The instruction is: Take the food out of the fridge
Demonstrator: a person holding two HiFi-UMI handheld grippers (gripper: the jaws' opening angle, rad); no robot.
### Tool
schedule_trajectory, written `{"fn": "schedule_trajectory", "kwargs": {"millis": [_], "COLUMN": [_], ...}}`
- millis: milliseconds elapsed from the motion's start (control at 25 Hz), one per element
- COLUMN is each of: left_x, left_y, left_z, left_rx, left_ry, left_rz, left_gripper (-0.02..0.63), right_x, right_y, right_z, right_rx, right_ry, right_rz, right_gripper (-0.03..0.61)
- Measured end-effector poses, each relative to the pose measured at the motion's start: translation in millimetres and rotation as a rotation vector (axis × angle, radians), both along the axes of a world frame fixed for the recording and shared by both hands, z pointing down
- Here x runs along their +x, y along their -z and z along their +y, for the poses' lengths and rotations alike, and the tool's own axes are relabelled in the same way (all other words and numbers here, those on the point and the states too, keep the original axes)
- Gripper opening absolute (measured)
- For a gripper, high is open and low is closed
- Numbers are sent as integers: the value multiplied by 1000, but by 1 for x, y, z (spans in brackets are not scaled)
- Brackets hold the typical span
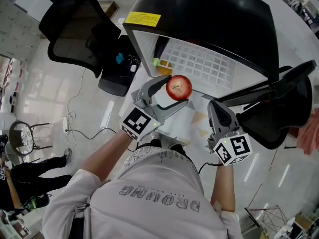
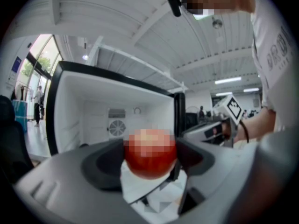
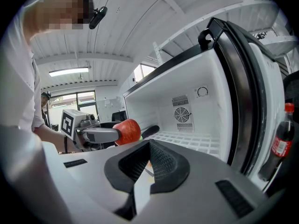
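Note:
A red apple (image 1: pixel 179 87) is clamped between the fingers of my left gripper (image 1: pixel 172 91), just in front of the open fridge (image 1: pixel 209 14). In the left gripper view the apple (image 2: pixel 150 158) fills the gap between the jaws, with the white fridge interior (image 2: pixel 93 111) behind it. My right gripper (image 1: pixel 215 108) hangs to the right of the apple, apart from it; its jaws are shut with nothing between them. The right gripper view shows its pads (image 3: pixel 163 164) meeting, and the apple (image 3: pixel 127 131) held off to the left. A small green and orange item (image 1: pixel 160 63) lies at the left of the fridge's wire shelf (image 1: pixel 204 66).
The black fridge door (image 1: pixel 279 91) stands open to the right, and a cola bottle (image 3: pixel 280 141) sits in its rack. A black office chair (image 1: pixel 82 31) and a dark bag (image 1: pixel 117 68) stand on the floor to the left. A cable (image 1: pixel 82 128) trails over the floor.

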State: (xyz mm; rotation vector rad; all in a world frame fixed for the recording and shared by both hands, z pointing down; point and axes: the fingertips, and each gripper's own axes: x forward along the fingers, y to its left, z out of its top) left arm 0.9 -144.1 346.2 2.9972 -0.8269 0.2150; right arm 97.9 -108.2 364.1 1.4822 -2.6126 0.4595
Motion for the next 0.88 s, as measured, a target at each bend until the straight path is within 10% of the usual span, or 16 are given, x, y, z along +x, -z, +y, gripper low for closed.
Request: {"fn": "schedule_trajectory", "kwargs": {"millis": [880], "left_x": [3], "left_y": [-2], "left_z": [-8], "left_rx": [-3], "left_ry": [-4], "left_rz": [-2], "left_gripper": [357], "right_x": [-1], "right_y": [-5], "right_z": [-8], "right_rx": [-8], "right_ry": [17], "right_rz": [8], "right_gripper": [0]}}
